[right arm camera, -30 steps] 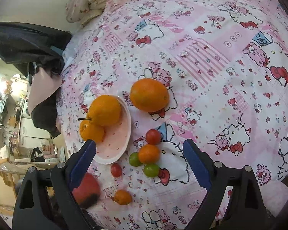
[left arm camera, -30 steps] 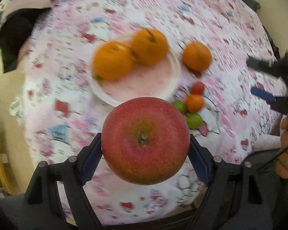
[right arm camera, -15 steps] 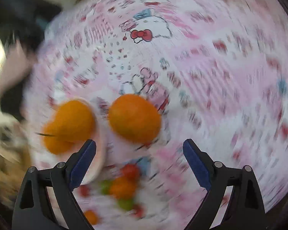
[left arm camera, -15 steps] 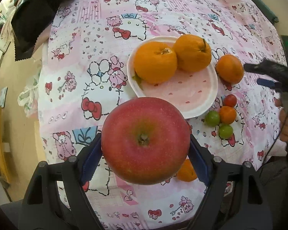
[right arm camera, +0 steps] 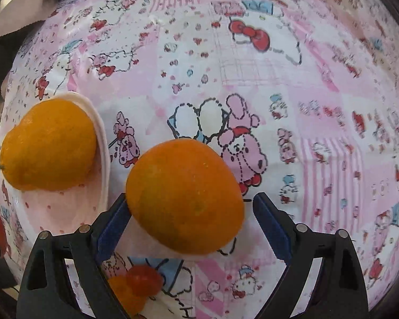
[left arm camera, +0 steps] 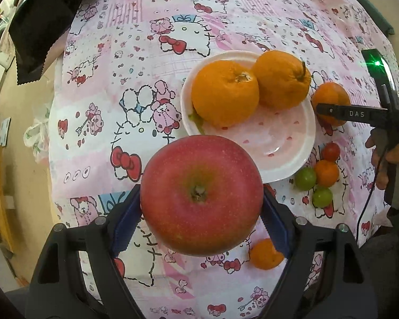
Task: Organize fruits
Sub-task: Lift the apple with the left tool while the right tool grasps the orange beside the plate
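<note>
1. A large, round, smooth-skinned red apple point(left arm camera: 201, 199) is clamped between the blue pads of the left claw point(left arm camera: 201, 214), stem dimple toward the camera, and is held above the cloth.
2. Just ahead of that claw and slightly to its right, a white, glossy, rounded plate point(left arm camera: 287, 143) with small pink specks is seen on the cloth; two big, dimpled oranges point(left arm camera: 224, 93) are lying on its far half, touching each other.
3. The right claw point(right arm camera: 191, 211) is set around a third orange point(right arm camera: 185, 196), oval and pebbly, resting on the cloth beside the plate's rim. Its jaws have just been closing; the left pad appears to be at the peel, while a gap is left at the right pad, so the orange is not yet gripped.
4. In the left view this claw is seen as black fingers point(left arm camera: 353, 113) held by a person's hand point(left arm camera: 393, 159), to the right of the left claw.
5. Four small smooth round fruits are clustered right of the left claw: one red point(left arm camera: 330, 151), one orange point(left arm camera: 326, 172) and two green point(left arm camera: 305, 178).
6. One more small orange fruit point(left arm camera: 266, 254) lies on the cloth under the left claw's right finger.
7. Everything rests on a pink-and-white cartoon-printed tablecloth point(left arm camera: 135, 53); a black cloth with a zigzag-cut edge point(left arm camera: 40, 32) lies at its far left corner.
</note>
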Tool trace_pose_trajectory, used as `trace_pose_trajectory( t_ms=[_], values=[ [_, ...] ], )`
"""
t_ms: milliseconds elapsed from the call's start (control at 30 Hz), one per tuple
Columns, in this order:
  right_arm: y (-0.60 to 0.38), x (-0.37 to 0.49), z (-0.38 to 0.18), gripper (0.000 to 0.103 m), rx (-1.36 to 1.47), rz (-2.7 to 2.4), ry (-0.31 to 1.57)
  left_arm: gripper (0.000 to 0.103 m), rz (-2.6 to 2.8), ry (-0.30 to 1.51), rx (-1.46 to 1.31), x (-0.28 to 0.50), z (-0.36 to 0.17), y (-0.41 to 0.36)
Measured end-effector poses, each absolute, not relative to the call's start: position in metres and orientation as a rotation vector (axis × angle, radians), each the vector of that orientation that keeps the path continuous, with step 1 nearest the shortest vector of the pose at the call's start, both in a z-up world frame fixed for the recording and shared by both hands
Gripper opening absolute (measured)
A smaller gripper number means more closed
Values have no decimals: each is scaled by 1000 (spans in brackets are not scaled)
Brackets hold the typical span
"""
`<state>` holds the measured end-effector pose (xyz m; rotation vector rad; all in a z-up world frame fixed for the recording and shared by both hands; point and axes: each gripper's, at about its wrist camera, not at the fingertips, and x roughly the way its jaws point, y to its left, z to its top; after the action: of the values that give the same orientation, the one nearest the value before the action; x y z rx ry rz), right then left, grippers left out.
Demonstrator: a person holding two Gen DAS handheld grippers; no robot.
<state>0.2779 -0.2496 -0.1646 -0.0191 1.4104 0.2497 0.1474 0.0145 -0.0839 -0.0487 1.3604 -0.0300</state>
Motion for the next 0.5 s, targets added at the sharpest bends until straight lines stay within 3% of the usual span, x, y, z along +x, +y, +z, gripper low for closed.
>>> trace_pose_trajectory(
  t_ms=[67, 500],
  values=[
    [-249, 278, -167, 81, 2, 274, 1421, 81, -34, 1359, -38, 148, -85, 13],
    [-253, 272, -156, 79, 26, 250, 1390, 81, -5, 1323, -48, 149, -82, 20]
  ],
)
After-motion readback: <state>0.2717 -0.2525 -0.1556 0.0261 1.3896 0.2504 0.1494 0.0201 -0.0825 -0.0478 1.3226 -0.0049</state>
